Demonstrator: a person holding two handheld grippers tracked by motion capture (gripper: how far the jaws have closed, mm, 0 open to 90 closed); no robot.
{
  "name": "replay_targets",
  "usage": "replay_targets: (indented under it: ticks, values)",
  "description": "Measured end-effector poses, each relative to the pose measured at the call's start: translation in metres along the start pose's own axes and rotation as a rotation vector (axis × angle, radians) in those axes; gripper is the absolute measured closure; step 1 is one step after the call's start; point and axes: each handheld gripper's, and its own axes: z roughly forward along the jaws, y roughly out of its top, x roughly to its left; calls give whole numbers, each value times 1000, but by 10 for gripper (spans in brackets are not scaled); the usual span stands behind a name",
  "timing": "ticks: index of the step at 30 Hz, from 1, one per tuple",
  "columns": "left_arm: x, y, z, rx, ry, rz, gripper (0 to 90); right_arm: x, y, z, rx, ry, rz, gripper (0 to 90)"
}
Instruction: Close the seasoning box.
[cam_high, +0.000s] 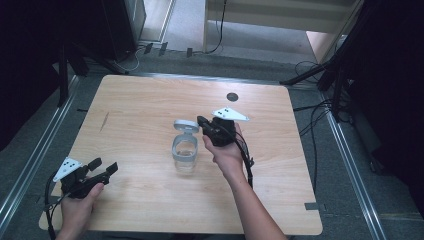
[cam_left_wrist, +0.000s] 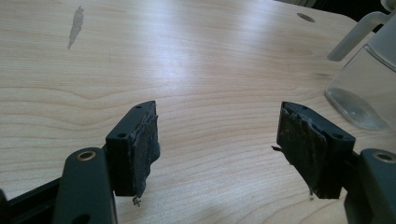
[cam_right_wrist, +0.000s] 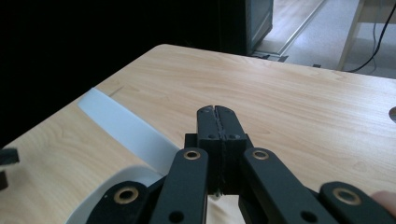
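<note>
The right hand-held gripper (cam_high: 204, 123), with jaws pressed shut on nothing, is held just beside the flipped-up lid (cam_high: 185, 125) of the clear jar (cam_high: 184, 155) in the middle of the table (cam_high: 140, 105), while the left hand-held gripper (cam_high: 103, 169) is held wide open and empty near the front left corner, well apart from the jar.

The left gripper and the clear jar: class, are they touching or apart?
Apart. The high view shows the left gripper near the table's corner, bare wood separating it from the clear jar.
</note>
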Motion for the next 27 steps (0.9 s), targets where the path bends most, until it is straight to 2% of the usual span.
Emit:
replay_targets:
  ticks: [1,7,8,9,15,16,17,18,19,20,21,27]
  values:
    - [0,0,0,-1,7,1,295,1,-5,-7,-1,6,-3,900]
    - [-1,0,1,0,19,0,298,0,-15,-24,-2,-1,-10,900]
    - [-1,0,1,1,21,0,298,-2,-19,-32,-10,-11,-17,900]
    - [-1,0,1,1,21,0,298,-2,-19,-32,-10,-11,-17,900]
    - [-1,0,0,-4,27,-2,298,-18,-37,-60,-22,-39,20,868]
    - [-1,0,0,-6,27,-3,300,-21,-40,-65,-21,-49,23,841]
    - [0,0,0,-7,28,-5,300,-29,-47,-76,-26,-69,22,736]
    - [0,0,0,-9,28,-6,300,-29,-47,-76,-26,-69,22,736]
    - [0,0,0,-10,29,-7,300,-33,-51,-81,-25,-79,25,692]
    - [0,0,0,-10,29,-7,300,-41,-59,-90,-15,-103,18,599]
    - [0,0,0,-10,29,-7,299,-41,-59,-90,-15,-103,18,599]
    - [0,0,0,-10,42,-8,302,-62,-83,-115,16,-149,43,422]
